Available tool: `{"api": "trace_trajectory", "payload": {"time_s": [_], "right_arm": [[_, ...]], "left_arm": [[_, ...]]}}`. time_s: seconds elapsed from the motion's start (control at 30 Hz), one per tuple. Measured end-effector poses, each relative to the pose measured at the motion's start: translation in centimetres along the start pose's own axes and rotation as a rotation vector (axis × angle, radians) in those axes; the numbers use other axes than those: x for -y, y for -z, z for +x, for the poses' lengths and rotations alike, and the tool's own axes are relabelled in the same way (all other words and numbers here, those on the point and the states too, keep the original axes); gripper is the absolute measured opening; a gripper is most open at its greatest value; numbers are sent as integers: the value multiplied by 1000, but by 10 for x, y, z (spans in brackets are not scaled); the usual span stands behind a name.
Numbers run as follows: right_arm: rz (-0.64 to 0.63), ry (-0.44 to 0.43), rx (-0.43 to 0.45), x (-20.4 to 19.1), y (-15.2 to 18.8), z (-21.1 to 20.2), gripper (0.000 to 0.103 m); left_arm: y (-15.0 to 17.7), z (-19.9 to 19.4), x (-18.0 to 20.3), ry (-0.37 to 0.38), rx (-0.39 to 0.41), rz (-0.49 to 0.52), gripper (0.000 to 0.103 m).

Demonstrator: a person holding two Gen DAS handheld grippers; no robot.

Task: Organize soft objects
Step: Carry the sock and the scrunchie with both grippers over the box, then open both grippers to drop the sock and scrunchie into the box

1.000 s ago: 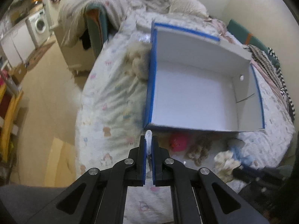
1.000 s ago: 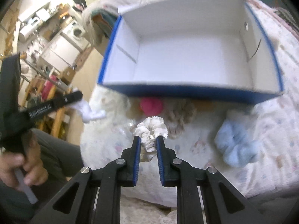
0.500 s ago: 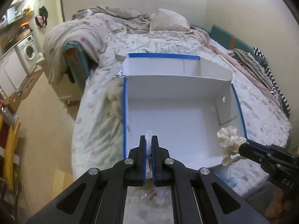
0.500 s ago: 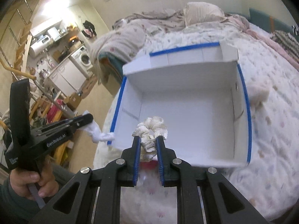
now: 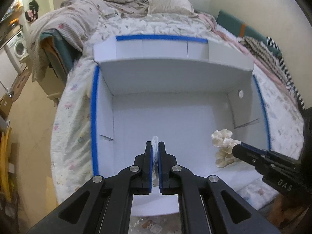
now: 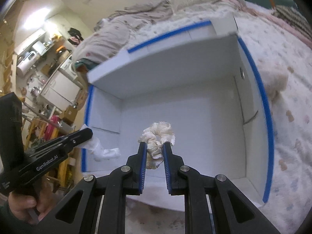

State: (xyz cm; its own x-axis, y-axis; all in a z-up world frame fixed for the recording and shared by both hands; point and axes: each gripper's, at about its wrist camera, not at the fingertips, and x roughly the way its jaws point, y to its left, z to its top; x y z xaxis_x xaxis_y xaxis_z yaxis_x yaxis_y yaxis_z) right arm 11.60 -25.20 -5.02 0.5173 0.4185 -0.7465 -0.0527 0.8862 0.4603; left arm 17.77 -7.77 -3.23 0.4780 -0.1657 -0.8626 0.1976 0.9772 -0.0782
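Observation:
A white cardboard box with blue edges [image 5: 93,117] [image 6: 263,101] lies open on the bed, its inside bare. My left gripper [image 5: 155,145] is shut on a white soft scrunchie [image 5: 155,142] and holds it above the box's near left part; the scrunchie hangs from it in the right wrist view [image 6: 101,150]. My right gripper [image 6: 154,146] is shut on a cream ruffled scrunchie [image 6: 159,134] above the box's near right part; it also shows in the left wrist view [image 5: 223,139].
The bed [image 5: 74,105] has a patterned cover, with rumpled blankets [image 5: 78,17] and a pillow [image 5: 171,2] at the far end. A fluffy cream object [image 6: 276,81] lies right of the box. Floor and kitchen units [image 6: 56,85] lie to the left.
Both grippers have risen from the bed's near edge and moved forward over the open box, each carrying its scrunchie. The toys on the bed have dropped out of view.

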Motion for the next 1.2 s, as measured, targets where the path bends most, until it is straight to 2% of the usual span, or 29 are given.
{"api": "trace_trajectory", "payload": {"time_s": [0.33, 0.7, 0.87, 0.93, 1.0, 1.07, 1.1, 1.13, 1.2], "right_arm": [[30, 47, -79, 22, 6, 41, 19], [0, 87, -150, 8, 0, 73, 19], [0, 109, -147, 8, -1, 78, 21], [4, 111, -145, 8, 0, 78, 26], [2, 120, -141, 7, 0, 77, 31], [-4, 128, -138, 3, 0, 78, 47], [-8, 127, -136, 2, -1, 78, 69], [-12, 128, -131, 0, -1, 78, 77], [-7, 133, -100, 0, -3, 75, 77]], "left_arm": [[5, 49, 2, -36, -61, -24, 4], [10, 62, 4, -80, -97, -6, 6], [11, 63, 1, -102, -104, -10, 18], [13, 61, 2, -102, -97, -8, 27], [14, 58, 3, -114, -83, -1, 48], [14, 54, 4, -124, -61, 7, 60], [13, 52, 4, -133, -47, 11, 61], [12, 49, 4, -142, -36, 13, 62], [11, 46, 3, -145, -26, 11, 63]]}}
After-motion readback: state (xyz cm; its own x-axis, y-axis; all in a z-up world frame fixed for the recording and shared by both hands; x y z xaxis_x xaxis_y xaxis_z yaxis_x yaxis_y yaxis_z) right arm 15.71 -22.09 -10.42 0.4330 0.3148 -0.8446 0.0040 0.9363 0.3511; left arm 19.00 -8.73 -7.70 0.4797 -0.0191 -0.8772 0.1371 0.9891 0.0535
